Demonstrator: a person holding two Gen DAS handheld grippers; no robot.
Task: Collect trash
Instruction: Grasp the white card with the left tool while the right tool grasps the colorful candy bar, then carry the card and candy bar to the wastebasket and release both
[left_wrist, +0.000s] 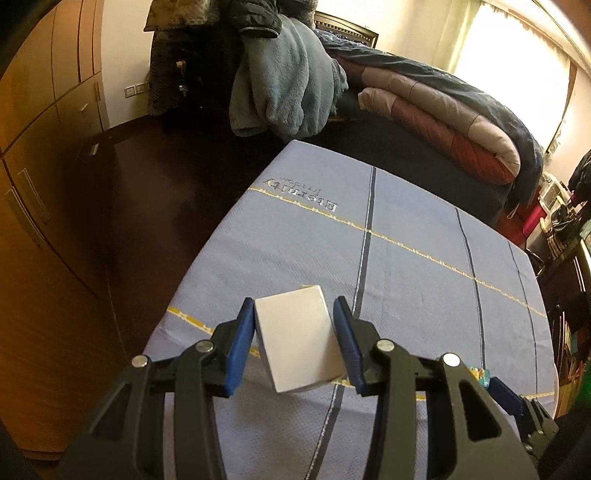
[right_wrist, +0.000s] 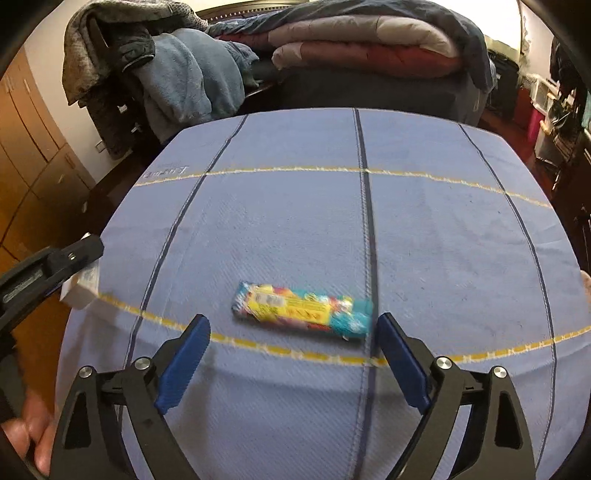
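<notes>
The left gripper (left_wrist: 293, 334) has its blue pads (left_wrist: 240, 345) clamped on a small white box (left_wrist: 295, 338), one pad on each side, the box tilted and lifted clear of the blue cloth (left_wrist: 424, 295) that covers the table. From the right wrist view that same box (right_wrist: 79, 290) shows at about nine o'clock, right at the table's left edge, half hidden behind the black arm of the left gripper (right_wrist: 48, 266); how high it hangs above the cloth I cannot quite tell from there.

The right gripper (right_wrist: 291, 354) stands with its jaws wide apart and nothing between them. Just beyond its fingertips, toward twelve o'clock, a colourful candy wrapper (right_wrist: 303, 312) lies flat on the cloth, long side running left to right, its right end near the right-hand blue finger (right_wrist: 400, 362) but not touching it. The wrapper is a little blurred. It rests just above a yellow stitched line (right_wrist: 295, 352) and its right end reaches a dark stripe (right_wrist: 367, 221).

Past the table at twelve o'clock sits a bed with a folded quilt (right_wrist: 369, 40), and at eleven o'clock a heap of clothes (right_wrist: 177, 70). Wooden wardrobes (left_wrist: 44, 110) stand off at nine o'clock.
</notes>
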